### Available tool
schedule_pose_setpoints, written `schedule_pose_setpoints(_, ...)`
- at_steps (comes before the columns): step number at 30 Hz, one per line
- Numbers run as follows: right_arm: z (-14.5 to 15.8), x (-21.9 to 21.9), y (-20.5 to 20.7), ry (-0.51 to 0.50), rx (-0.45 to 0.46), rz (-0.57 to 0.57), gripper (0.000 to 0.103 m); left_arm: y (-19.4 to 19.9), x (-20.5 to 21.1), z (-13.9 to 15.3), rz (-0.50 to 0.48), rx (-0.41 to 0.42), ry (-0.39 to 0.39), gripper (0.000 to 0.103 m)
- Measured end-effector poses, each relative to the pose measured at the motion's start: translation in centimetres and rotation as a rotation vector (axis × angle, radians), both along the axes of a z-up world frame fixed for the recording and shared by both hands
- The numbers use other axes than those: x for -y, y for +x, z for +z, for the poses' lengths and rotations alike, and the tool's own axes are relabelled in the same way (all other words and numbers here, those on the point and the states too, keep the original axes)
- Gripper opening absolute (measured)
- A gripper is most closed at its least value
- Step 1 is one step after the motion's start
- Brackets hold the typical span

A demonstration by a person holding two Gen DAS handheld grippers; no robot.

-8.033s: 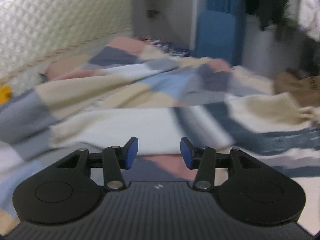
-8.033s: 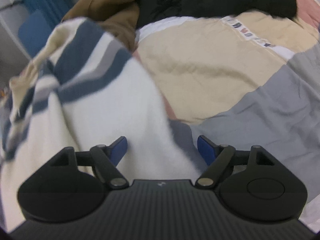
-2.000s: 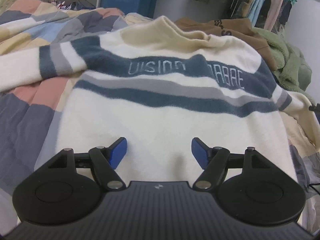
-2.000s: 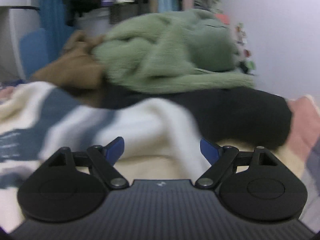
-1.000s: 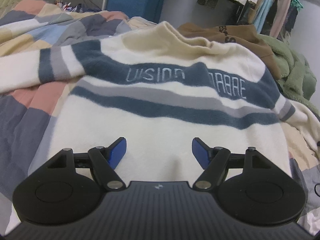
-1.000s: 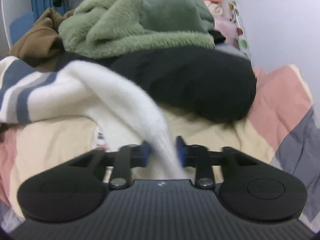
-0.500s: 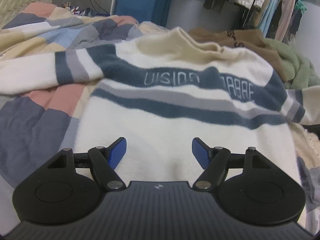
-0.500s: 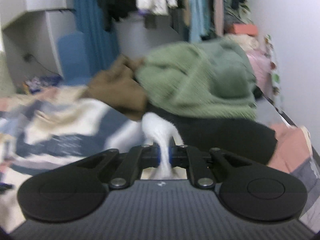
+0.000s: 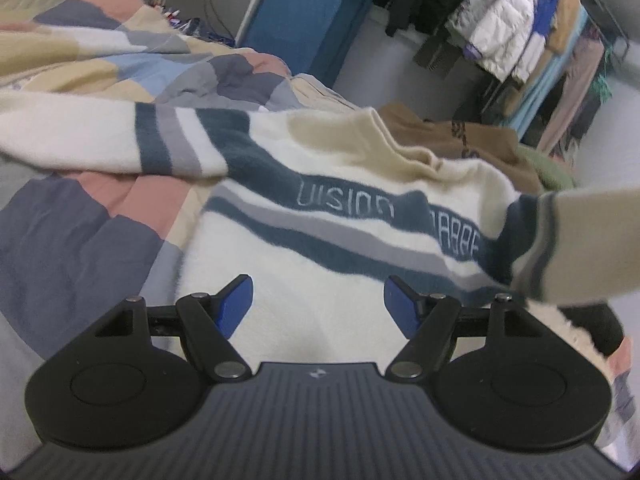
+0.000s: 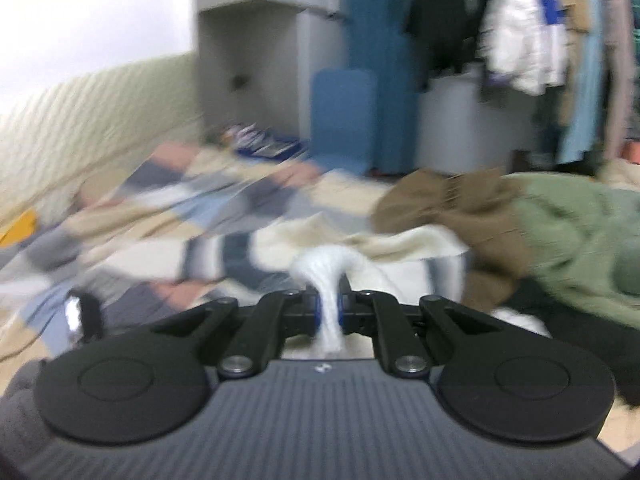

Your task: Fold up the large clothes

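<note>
- Two sleeves remain to bring in on the striped sweater [image 9: 320, 240], which lies face-up and spread flat on the patchwork quilt [image 9: 72, 232]; the fold looks barely begun.
- At far left, the left sleeve [image 9: 92, 136] stretches out flat across the quilt, untouched.
- Over the hem, the left gripper [image 9: 318, 304] hangs with its blue pads spread wide and nothing between them; it could usefully press the body down, since the knit may slide.
- At right, the right sleeve [image 9: 576, 232] is lifted and blurred, crossing above the chest lettering.
- In the right wrist view, the right gripper [image 10: 328, 310] is clenched on a bunch of that sleeve's white fabric [image 10: 328, 276].
- To do this step well, I would carry the cuff across the chest and lay it straight along the stripes, letting go only once it rests flat, so no twist stays at the shoulder.
- Nearby, a brown garment [image 9: 460, 140] touches the collar edge and a green fleece [image 10: 580, 240] is heaped just beside it; both crowd the right side and could snag the sleeve.
- Behind, hanging clothes [image 9: 520, 32] and a blue panel [image 9: 296, 20] stand well clear.
</note>
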State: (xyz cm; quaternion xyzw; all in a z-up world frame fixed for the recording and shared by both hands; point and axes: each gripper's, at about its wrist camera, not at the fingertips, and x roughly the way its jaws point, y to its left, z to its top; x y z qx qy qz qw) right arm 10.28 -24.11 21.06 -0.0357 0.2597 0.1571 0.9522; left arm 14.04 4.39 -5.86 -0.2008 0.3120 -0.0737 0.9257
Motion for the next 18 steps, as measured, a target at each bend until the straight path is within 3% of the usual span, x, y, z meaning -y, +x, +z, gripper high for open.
schedule_pose_setpoints(6, -7.5, -6.7, 2.0, 0.062, -0.129, 0.044, 0.010, -0.2, -2.1, -0.2, 0.028, -0.005, -0.088, 0.077)
schedule_pose_setpoints(12, -14.1, -7.8, 5.2, 0.117, -0.259, 0.015, 0.013, 0.0, -2.5, -0.6, 0.027, -0.016, -0.106, 0.077)
schedule_pose_setpoints(17, -15.4, -6.9, 5.2, 0.195, -0.309, 0.088, 0.036, -0.2, -2.2, 0.0, 0.012, 0.005, -0.107, 0.077)
schedule_pose_setpoints(18, -15.3, -6.8, 4.9, 0.185, -0.292, 0.100, 0.047, -0.3, -2.1, 0.2, 0.004, 0.013, -0.111, 0.077)
